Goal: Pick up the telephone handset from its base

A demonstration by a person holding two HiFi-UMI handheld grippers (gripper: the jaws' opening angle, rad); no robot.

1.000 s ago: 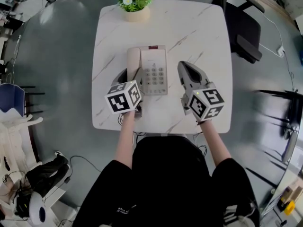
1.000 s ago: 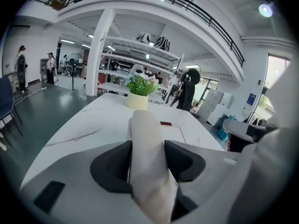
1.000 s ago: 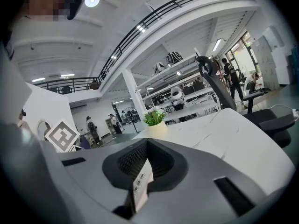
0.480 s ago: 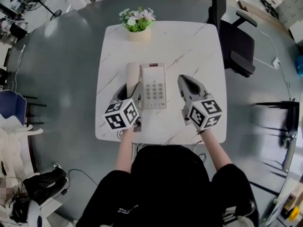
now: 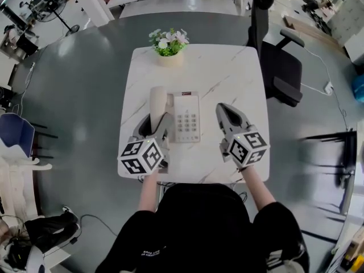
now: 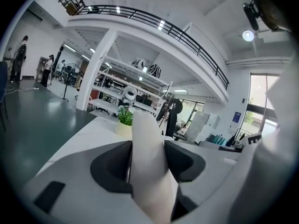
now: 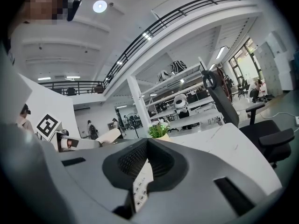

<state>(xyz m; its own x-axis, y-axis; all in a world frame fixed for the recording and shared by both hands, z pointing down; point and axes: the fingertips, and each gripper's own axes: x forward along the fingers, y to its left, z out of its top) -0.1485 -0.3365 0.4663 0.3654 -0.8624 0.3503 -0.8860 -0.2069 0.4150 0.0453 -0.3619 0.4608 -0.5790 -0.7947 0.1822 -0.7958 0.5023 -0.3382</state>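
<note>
The cream telephone handset [image 5: 157, 104] is clamped between the jaws of my left gripper [image 5: 156, 125] and held just left of its base [image 5: 187, 118], a cream phone with a grey keypad on the white marble table [image 5: 227, 67]. In the left gripper view the handset [image 6: 148, 171] fills the gap of my left gripper [image 6: 147, 143], both pads pressing on it. My right gripper [image 5: 223, 108] hovers to the right of the base, shut and empty. In the right gripper view, the right gripper [image 7: 147, 143] has its tips together, with the keypad [image 7: 140, 186] showing below them.
A potted plant [image 5: 168, 45] stands at the table's far edge. A black office chair [image 5: 280, 67] sits at the far right corner, and a blue chair [image 5: 14, 134] on the left. Grey floor surrounds the table.
My left gripper has risen with the handset in it, away from the base. The right gripper has risen a little. The head view has pulled back and shows more floor.
</note>
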